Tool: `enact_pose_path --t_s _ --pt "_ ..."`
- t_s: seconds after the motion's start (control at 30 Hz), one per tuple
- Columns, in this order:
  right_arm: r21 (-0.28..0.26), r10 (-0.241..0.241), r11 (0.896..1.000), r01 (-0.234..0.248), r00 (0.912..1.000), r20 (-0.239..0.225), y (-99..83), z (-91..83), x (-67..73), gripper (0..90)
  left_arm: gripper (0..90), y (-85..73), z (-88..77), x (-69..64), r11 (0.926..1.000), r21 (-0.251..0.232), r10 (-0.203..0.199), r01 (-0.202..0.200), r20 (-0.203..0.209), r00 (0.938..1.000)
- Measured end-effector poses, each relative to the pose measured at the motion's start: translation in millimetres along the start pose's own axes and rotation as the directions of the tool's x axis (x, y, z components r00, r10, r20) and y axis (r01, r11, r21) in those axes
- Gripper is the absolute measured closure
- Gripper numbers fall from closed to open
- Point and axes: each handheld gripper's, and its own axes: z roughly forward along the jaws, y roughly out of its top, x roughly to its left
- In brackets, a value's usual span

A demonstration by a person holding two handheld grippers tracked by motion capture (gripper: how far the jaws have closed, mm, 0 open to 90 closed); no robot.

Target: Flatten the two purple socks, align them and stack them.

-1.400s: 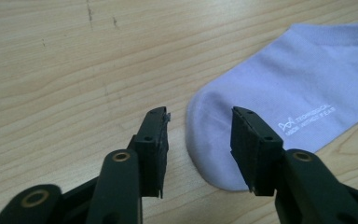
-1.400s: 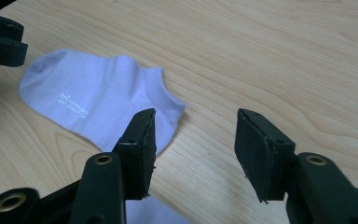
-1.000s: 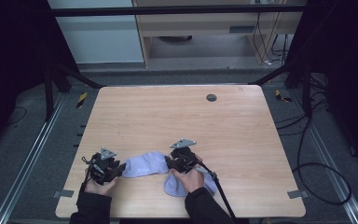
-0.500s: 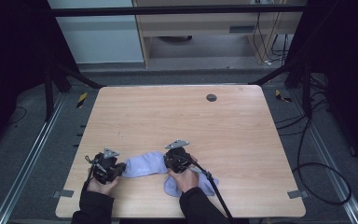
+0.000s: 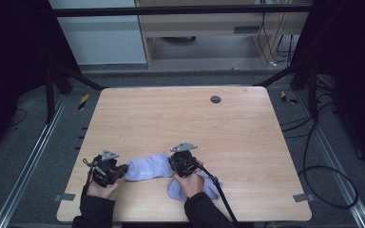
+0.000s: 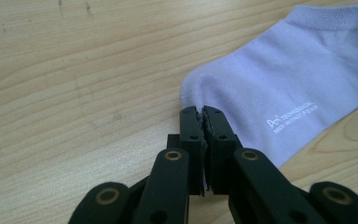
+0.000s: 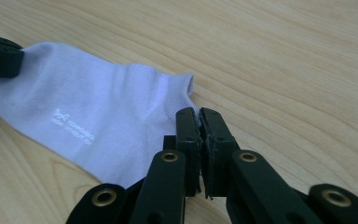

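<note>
A pale lilac ankle sock (image 5: 145,168) lies flat on the wooden table (image 5: 180,118) near its front edge, stretched between both grippers. My left gripper (image 5: 122,170) is shut on one end of the sock (image 6: 279,88), its jaws (image 6: 200,112) pinching the fabric edge. My right gripper (image 5: 172,165) is shut on the other end, near the cuff (image 7: 121,107); the jaws (image 7: 198,113) close on the edge there. A second lilac sock (image 5: 210,188) lies partly under the person's right hand.
A small dark round grommet (image 5: 215,99) sits at the table's far right. A black cable (image 5: 221,194) trails from the right gripper over the front edge. Dark frame posts and floor cables surround the table.
The right hand and its gripper have shifted slightly to the left, toward the left gripper. The left gripper has barely moved. Both stay closed on the sock.
</note>
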Motion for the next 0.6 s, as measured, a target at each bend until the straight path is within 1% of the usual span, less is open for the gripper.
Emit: enact_pose_path --t_s 0.1,0.2,0.27,0.37,0.47,0.5,0.6 --pt "-0.013 0.003 1.0 -0.004 0.9998 -0.017 1.6 -9.1 -0.5 87.2 87.0 2.6 -5.7 -3.6 0.9997 -0.026 0.0 0.0 0.008 1.0" --pt "-0.027 0.003 1.0 -0.004 0.9996 -0.029 2.7 -18.8 -1.8 87.2 87.0 5.2 -10.3 -8.8 0.9988 -0.049 0.008 -0.008 0.013 0.9999" --pt "-0.039 -0.003 0.999 0.001 0.9993 -0.037 2.3 -25.9 -3.2 87.2 87.0 7.0 -12.8 -13.6 0.9979 -0.062 0.022 -0.021 0.018 0.9996" --pt "-0.057 -0.008 0.998 0.006 0.9994 -0.034 1.5 -35.8 -5.3 87.3 87.0 10.1 -16.5 -22.3 0.9957 -0.084 0.041 -0.038 0.026 0.9988" --pt "-0.073 -0.008 0.997 0.006 0.9995 -0.031 2.3 -44.5 -8.3 87.3 87.0 13.6 -20.7 -29.3 0.9928 -0.107 0.057 -0.054 0.025 0.998" --pt "-0.077 -0.011 0.997 0.009 0.9994 -0.031 2.7 -47.1 -10.0 87.3 87.0 14.7 -21.6 -31.2 0.9915 -0.12 0.055 -0.051 0.028 0.9981" --pt "-0.088 -0.011 0.996 0.008 0.9995 -0.029 3.7 -55.5 -13.4 87.4 87.0 17.2 -23.3 -35.9 0.9898 -0.132 0.059 -0.054 0.036 0.9976"
